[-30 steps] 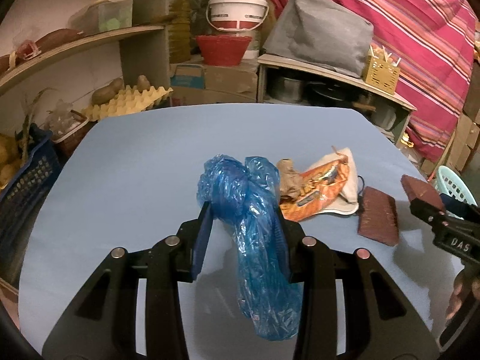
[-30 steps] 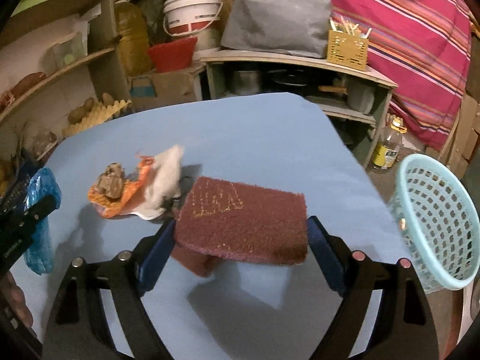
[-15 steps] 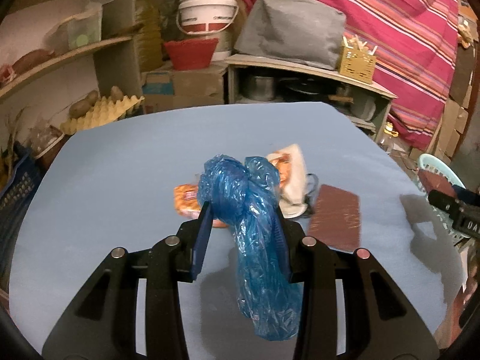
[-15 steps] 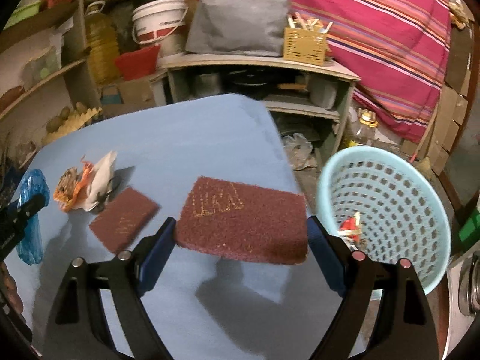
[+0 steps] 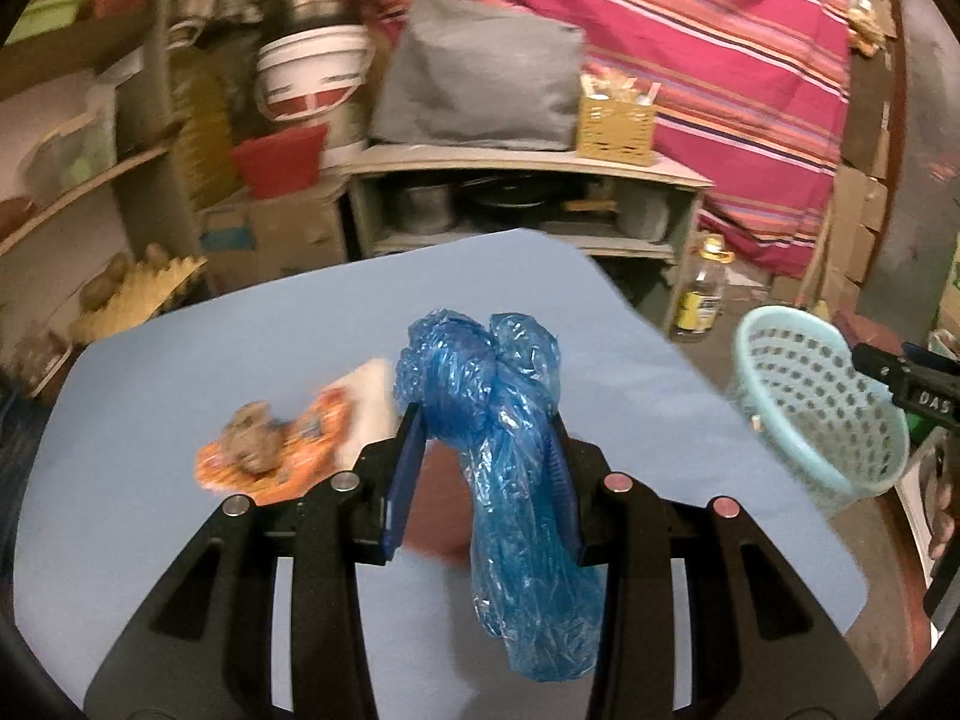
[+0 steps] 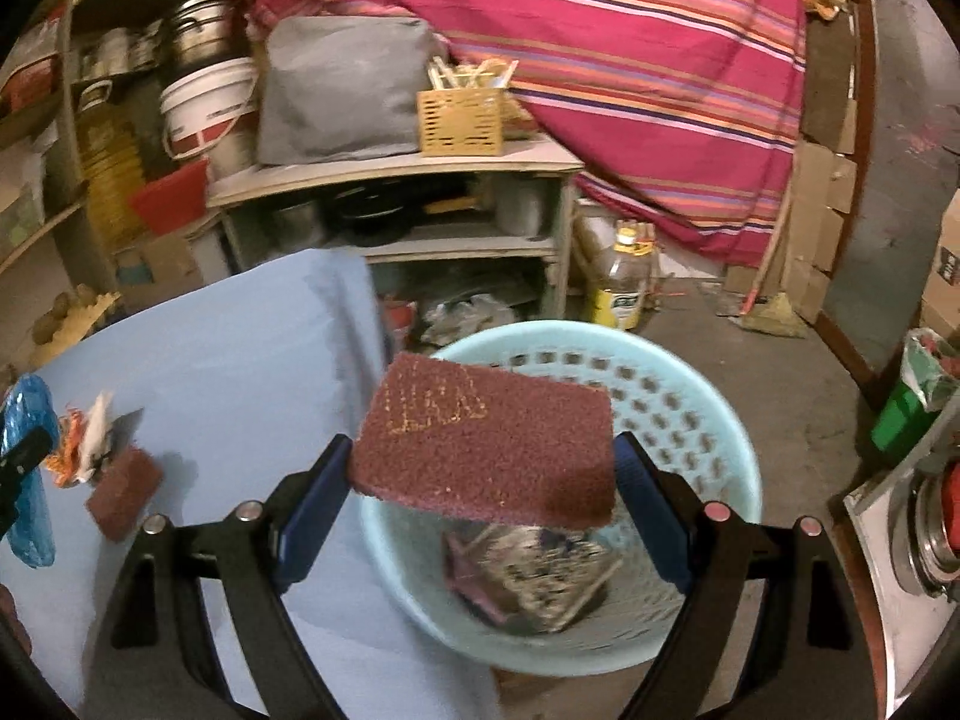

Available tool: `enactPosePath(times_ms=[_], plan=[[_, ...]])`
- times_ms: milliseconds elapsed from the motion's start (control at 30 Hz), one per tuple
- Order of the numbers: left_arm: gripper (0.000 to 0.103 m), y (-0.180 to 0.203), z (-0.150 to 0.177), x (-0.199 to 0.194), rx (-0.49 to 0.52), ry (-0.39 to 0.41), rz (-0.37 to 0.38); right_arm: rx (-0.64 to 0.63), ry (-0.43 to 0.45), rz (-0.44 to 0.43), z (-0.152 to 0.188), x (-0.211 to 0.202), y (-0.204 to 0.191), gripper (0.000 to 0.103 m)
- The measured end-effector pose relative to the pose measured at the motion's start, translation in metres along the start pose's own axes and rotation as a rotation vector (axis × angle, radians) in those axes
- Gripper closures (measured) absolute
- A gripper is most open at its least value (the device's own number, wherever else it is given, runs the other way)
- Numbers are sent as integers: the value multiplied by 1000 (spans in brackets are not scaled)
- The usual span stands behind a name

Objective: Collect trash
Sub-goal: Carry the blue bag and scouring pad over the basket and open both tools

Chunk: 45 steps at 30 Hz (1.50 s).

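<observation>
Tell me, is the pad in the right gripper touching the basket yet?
Apart. In the right wrist view the pad is clamped between the right gripper fingers, held in the air above the basket opening, with the trash showing far below it.

The mouth of the light-blue basket (image 6: 690, 396) lies open at frame centre under the maroon scouring pad (image 6: 486, 450), with only litter (image 6: 528, 570) low inside. At lower left, a second pad (image 6: 123, 483) and crumpled wrappers (image 6: 81, 441) crowd the blue table (image 6: 240, 360); its upper stretch is bare.
</observation>
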<state>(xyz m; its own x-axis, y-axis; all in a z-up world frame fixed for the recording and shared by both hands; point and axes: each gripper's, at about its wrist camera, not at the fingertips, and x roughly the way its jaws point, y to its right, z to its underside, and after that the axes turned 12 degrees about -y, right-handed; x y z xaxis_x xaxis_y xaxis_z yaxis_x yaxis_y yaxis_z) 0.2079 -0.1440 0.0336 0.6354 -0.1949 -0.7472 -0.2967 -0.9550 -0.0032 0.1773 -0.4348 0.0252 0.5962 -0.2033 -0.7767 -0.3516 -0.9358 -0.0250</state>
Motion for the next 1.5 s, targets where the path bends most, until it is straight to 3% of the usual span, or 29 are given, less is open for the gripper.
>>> enactPosePath(times_ms=[733, 1100, 1167, 1233, 1500], plan=[[66, 184, -54, 49, 145, -5, 238, 111, 27, 31, 3, 16, 102, 18], [63, 225, -70, 70, 196, -26, 276, 173, 10, 16, 1, 28, 111, 18], [54, 227, -72, 74, 202, -34, 281, 174, 7, 19, 0, 29, 111, 18], [28, 224, -74, 74, 196, -30, 286, 175, 5, 25, 0, 30, 112, 18], [12, 189, -78, 62, 122, 4, 268, 154, -3, 41, -2, 32, 105, 18]])
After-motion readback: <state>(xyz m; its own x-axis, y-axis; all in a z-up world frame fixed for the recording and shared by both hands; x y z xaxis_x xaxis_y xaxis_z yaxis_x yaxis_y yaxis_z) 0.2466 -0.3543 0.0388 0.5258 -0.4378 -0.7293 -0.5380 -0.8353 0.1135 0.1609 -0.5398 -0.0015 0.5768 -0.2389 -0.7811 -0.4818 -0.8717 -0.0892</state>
